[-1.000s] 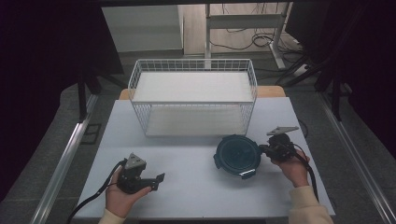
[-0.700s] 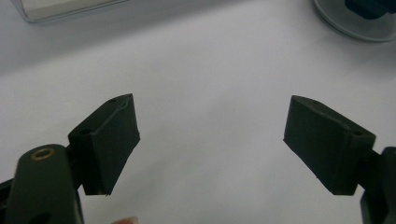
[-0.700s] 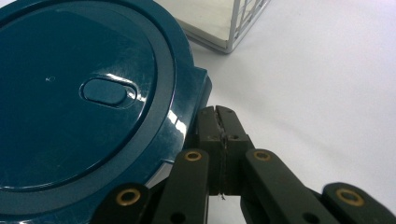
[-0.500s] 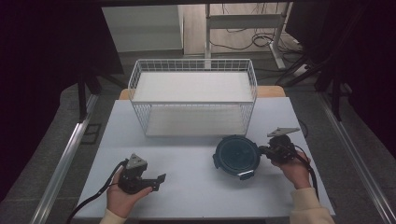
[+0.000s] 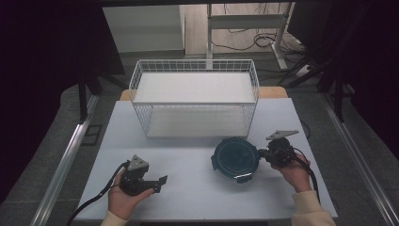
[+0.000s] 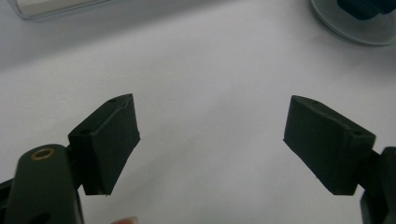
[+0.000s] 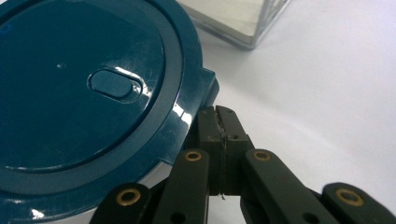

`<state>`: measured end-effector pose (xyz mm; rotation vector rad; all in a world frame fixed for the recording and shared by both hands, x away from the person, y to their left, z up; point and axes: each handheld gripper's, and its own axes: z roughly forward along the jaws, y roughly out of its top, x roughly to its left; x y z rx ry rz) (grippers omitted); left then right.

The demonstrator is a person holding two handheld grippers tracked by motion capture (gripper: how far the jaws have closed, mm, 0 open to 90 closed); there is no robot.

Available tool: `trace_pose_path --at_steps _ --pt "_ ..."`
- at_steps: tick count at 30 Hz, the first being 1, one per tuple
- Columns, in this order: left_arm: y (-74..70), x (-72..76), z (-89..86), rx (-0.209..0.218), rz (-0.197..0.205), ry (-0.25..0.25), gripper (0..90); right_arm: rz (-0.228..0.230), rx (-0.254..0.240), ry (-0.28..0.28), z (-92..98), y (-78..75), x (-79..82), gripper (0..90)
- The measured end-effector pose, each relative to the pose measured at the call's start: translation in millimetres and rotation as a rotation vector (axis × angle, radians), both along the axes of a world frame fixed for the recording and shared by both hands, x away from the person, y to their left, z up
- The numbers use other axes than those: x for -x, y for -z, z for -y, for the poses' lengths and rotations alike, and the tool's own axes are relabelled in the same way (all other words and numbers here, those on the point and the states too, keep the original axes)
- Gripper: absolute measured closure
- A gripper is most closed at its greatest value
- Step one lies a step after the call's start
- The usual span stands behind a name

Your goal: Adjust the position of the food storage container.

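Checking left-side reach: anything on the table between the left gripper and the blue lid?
Nothing visible. Bare white table lies between the left gripper and the blue lid; the wire basket sits farther back.

lid (image 7: 84, 93): left part cut off by frame edge | basket (image 7: 238, 18): only a corner visible

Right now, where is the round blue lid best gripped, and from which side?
By a latch tab on its rim, coming in level from the lid's right. It lies flat on the table, so the protruding tabs are probably the easiest purchase. The right gripper, jaws shut, sits at that tab; whether it pinches it is unclear.
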<state>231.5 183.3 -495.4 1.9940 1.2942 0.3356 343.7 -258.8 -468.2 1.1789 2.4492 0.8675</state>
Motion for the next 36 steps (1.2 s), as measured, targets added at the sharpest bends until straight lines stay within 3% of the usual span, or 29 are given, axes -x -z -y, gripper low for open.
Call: trace_pose_path --at_steps 36 --pt "-0.3 -0.4 -0.3 0.006 -0.003 0.000 17.4 0.002 -0.023 -0.097 -35.3 3.2 12.5 90.0"
